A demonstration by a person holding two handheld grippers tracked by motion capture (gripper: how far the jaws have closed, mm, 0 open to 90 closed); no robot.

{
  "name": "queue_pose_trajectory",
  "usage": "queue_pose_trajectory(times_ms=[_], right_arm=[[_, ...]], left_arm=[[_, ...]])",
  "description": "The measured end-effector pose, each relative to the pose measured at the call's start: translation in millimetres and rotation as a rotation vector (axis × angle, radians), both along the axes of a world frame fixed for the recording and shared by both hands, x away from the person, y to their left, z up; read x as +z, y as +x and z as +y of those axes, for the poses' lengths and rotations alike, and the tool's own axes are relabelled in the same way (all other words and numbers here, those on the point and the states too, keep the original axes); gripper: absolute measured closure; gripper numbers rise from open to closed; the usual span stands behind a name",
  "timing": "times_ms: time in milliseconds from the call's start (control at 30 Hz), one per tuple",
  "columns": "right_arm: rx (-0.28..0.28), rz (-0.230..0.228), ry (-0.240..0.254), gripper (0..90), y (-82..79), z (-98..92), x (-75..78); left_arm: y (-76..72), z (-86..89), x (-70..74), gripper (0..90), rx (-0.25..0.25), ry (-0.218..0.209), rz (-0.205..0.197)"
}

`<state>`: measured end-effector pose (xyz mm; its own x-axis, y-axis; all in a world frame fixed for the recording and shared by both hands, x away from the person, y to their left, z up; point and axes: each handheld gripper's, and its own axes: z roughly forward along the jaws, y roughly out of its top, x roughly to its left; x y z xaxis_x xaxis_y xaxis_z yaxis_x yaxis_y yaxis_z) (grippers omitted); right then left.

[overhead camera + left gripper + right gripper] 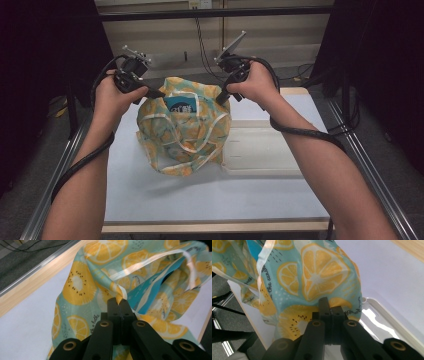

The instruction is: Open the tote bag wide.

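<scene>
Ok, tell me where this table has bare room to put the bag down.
Bare tabletop lies between the bag and the near wooden edge, and along the left rail. Right of the bag it is crowded: the clear tray lies there.

You have a white table (pixel 200 195) with a light wood edge in front of you. A fruit-print cloth bag (pixel 182 132) sits on it near the middle. A clear plastic tray (pixel 260 147) lies flat just to the right, touching the bag.

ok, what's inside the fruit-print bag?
A blue packet pokes out of the fruit-print bag at its open mouth. The cloth covers the packet's lower part and anything else inside.
</scene>
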<state>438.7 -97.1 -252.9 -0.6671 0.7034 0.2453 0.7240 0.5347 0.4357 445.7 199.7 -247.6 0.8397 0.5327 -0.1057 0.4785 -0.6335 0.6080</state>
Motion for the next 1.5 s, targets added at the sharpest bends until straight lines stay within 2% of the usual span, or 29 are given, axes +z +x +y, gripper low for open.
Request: queue_pose_trajectory(times_ms=[100,167,300,333,400,467,567,600,633,667,700,800,867,1033,1067,1100,1133,1167,1200,1433,1500], right_arm=[[0.006,0.004,0.000,90.0,-0.3,0.6,-3.8],[0.012,0.010,-0.004,89.5,-1.0,1.6,-6.7],[0.014,-0.004,-0.012,86.1,-1.9,0.6,-5.1],[0.011,-0.010,-0.007,85.3,-2.5,-0.2,-3.9],[0.015,-0.019,-0.006,82.5,-3.7,-2.1,-0.3],[0.021,-0.021,-0.012,81.1,-5.6,-4.2,3.3],[0.032,-0.040,-0.012,75.7,-7.3,-7.4,7.4],[0.032,-0.046,-0.015,73.7,-8.1,-8.4,8.7],[0.051,-0.054,-0.017,72.3,-8.0,-10.4,9.6],[0.040,-0.047,-0.007,70.7,-9.0,-10.2,10.5],[0.048,-0.056,-0.020,69.7,-9.6,-11.0,11.3],[0.062,-0.078,-0.031,65.7,-11.3,-12.8,12.8],[0.075,-0.096,-0.046,62.9,-12.1,-14.5,14.1],[0.093,-0.126,-0.035,57.6,-16.6,-19.0,22.1],[0.093,-0.127,-0.035,58.0,-17.6,-19.2,23.5],[0.090,-0.118,-0.023,58.0,-19.6,-18.8,25.4],[0.086,-0.117,-0.019,57.9,-20.8,-18.0,26.4],[0.109,-0.129,-0.026,56.9,-21.4,-18.0,27.3],[0.113,-0.126,-0.014,55.5,-23.2,-15.9,28.2],[0.193,-0.174,-0.014,52.4,-26.5,1.6,29.6],[0.197,-0.192,-0.024,51.2,-24.9,6.3,27.8]], left_arm=[[-0.5,0.1,-4.4,90.0,0.018,-0.018,0.012],[-0.9,0.7,-4.9,90.0,-0.001,-0.009,0.014],[-2.6,0.7,-5.0,89.9,0.015,-0.017,0.016],[-1.7,2.1,-4.8,89.9,0.005,-0.009,0.018],[-3.5,0.5,-7.5,89.9,0.055,-0.052,0.021],[-3.5,0.9,-8.0,89.8,0.053,-0.056,0.027],[-3.8,0.5,-7.9,89.8,0.057,-0.051,0.027],[-2.8,1.8,-6.5,89.7,0.037,-0.023,0.017],[-2.6,1.7,-5.9,89.6,0.038,-0.019,0.018],[-2.2,1.3,-5.9,89.6,0.036,-0.017,0.017],[-1.7,1.8,-5.0,89.6,0.028,-0.008,0.018],[-2.0,1.5,-5.4,89.4,0.037,-0.013,0.015],[-3.6,-0.1,-6.5,89.3,0.067,-0.041,0.019],[-2.7,0.5,-6.8,89.2,0.072,-0.042,0.019],[-1.8,1.5,-6.3,89.3,0.060,-0.029,0.017],[-0.2,3.3,-5.1,89.3,0.031,-0.003,0.014],[-0.5,2.8,-5.4,89.3,0.035,-0.007,0.015],[-0.3,2.8,-5.2,89.3,0.034,-0.005,0.013],[-1.6,1.0,-6.2,89.3,0.063,-0.027,0.015],[-0.7,1.8,-4.9,89.3,0.048,-0.009,0.018],[-1.7,0.8,-5.9,89.2,0.066,-0.031,0.014]])
